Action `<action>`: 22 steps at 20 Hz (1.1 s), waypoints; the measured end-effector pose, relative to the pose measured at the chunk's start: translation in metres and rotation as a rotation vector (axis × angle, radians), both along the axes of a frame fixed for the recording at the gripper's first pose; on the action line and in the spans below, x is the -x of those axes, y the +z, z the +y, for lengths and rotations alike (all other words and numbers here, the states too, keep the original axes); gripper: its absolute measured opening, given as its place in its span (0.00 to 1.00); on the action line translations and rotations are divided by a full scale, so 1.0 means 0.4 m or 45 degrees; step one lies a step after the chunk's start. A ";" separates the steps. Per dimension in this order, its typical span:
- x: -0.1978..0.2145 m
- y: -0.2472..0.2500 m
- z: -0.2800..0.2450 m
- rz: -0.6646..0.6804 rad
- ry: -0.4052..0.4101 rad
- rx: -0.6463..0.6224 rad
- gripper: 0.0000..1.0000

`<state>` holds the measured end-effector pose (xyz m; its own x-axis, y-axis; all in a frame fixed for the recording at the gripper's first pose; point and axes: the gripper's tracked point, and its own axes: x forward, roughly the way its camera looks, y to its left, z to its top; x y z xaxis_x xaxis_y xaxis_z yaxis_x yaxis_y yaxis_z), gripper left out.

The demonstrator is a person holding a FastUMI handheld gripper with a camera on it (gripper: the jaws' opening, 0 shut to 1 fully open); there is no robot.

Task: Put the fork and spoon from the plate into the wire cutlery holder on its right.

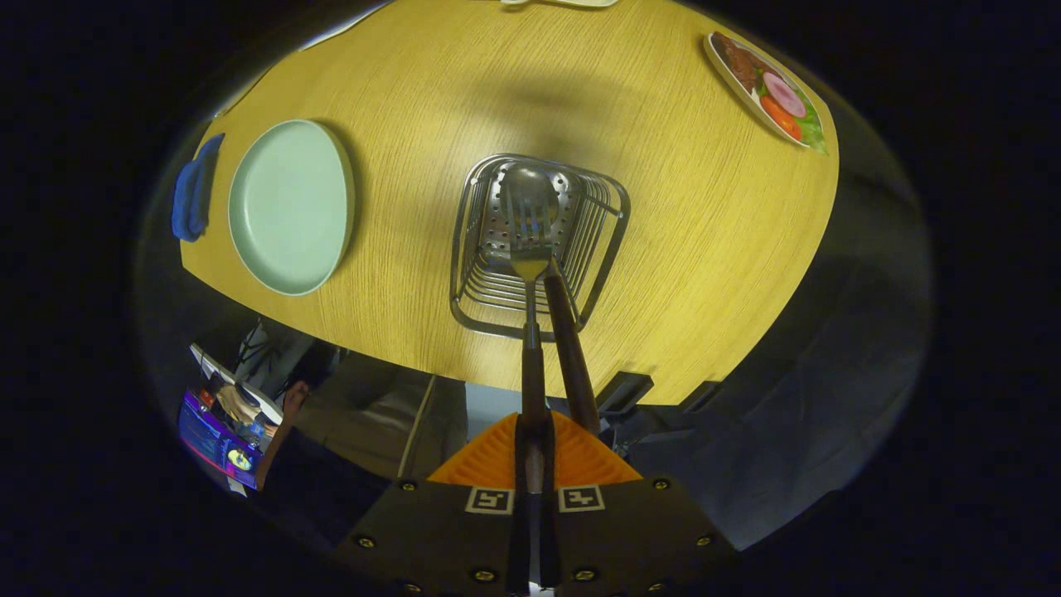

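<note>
Hand-held gripper (pixel 530 464) clamped on one fork (pixel 530 249), one spoon (pixel 539 203) inside one wire holder (pixel 593 274), one plate (pixel 290 207)

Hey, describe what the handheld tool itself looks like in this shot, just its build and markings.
The tool has a dark, flat, wedge-shaped body studded with small round screws along its edges. Two square black-and-white coded markers sit side by side near its front. Ahead of them, two ribbed triangular fingers taper forward, meeting along a narrow centre slot.

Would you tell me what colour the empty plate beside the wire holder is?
Pale mint green plate, seen best in the gripper view.
</note>
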<state>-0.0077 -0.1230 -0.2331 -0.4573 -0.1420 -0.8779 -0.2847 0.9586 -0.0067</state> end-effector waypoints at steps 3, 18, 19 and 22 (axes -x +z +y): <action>-0.018 0.010 0.008 0.001 0.010 0.004 0.09; -0.143 0.162 0.031 -0.396 -0.163 -0.221 0.30; -0.152 0.173 0.039 -0.461 -0.174 -0.250 0.30; -0.183 0.230 0.091 -0.714 -0.205 -0.332 0.30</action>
